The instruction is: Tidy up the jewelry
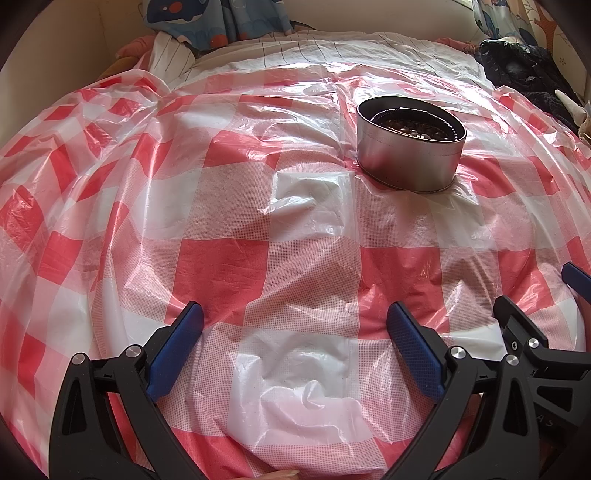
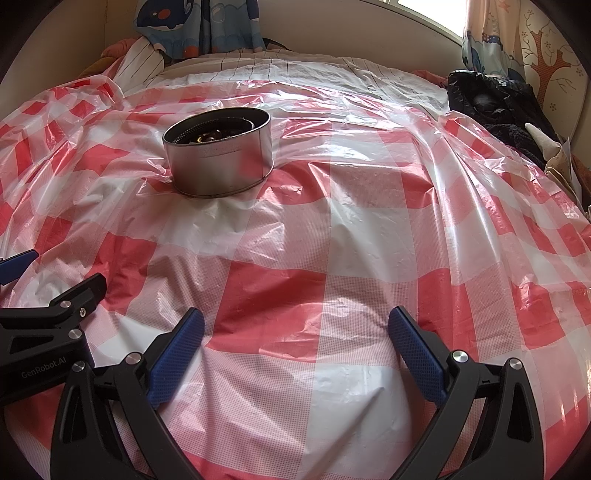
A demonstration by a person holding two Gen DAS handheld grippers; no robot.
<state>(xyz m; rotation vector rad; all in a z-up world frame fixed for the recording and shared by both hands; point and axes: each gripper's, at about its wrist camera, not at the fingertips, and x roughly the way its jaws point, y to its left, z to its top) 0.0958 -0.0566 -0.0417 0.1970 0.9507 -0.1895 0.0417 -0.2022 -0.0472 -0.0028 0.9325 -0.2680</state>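
Observation:
A round silver tin (image 1: 408, 147) stands on the red-and-white checked plastic sheet (image 1: 236, 266), far ahead and to the right in the left wrist view. Dark beaded jewelry (image 1: 413, 129) lies inside it. From the right wrist the same tin (image 2: 219, 157) is ahead to the left, with jewelry (image 2: 210, 137) showing at its bottom. My left gripper (image 1: 295, 321) is open above the sheet, nothing between its blue pads. My right gripper (image 2: 295, 325) is open too and holds nothing. Each gripper shows at the edge of the other's view: right gripper (image 1: 535, 332), left gripper (image 2: 55, 306).
The sheet covers a bed with a striped cover (image 2: 258, 66) at the far end. A dark pile of clothes (image 2: 495, 107) lies at the far right. Cartoon-print curtains (image 2: 195, 26) hang at the wall behind.

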